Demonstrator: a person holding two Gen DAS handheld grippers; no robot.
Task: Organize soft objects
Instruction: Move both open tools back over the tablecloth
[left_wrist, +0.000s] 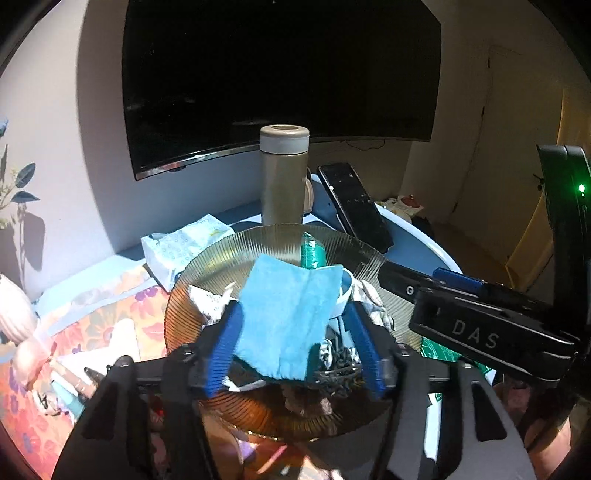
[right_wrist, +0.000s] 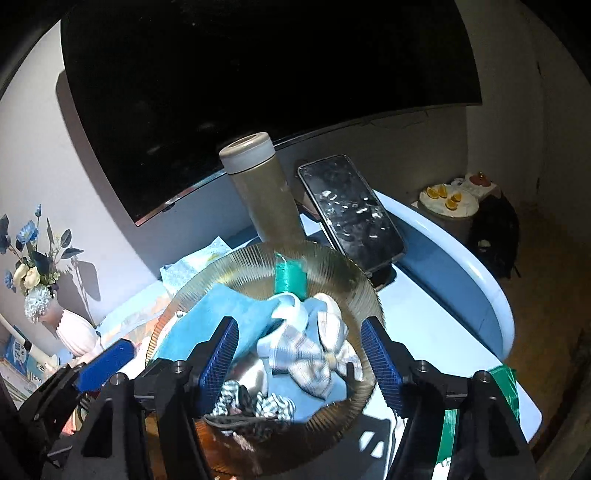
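Lying draped over a heap in the ribbed glass bowl (left_wrist: 266, 240), the blue cloth (left_wrist: 288, 314) sits between the spread left gripper (left_wrist: 295, 350), with a checked bow (right_wrist: 317, 354) between the spread right gripper (right_wrist: 303, 363), neither pinching anything, bottle (left_wrist: 282, 173) and phone (right_wrist: 351, 210) crowding the far rim.
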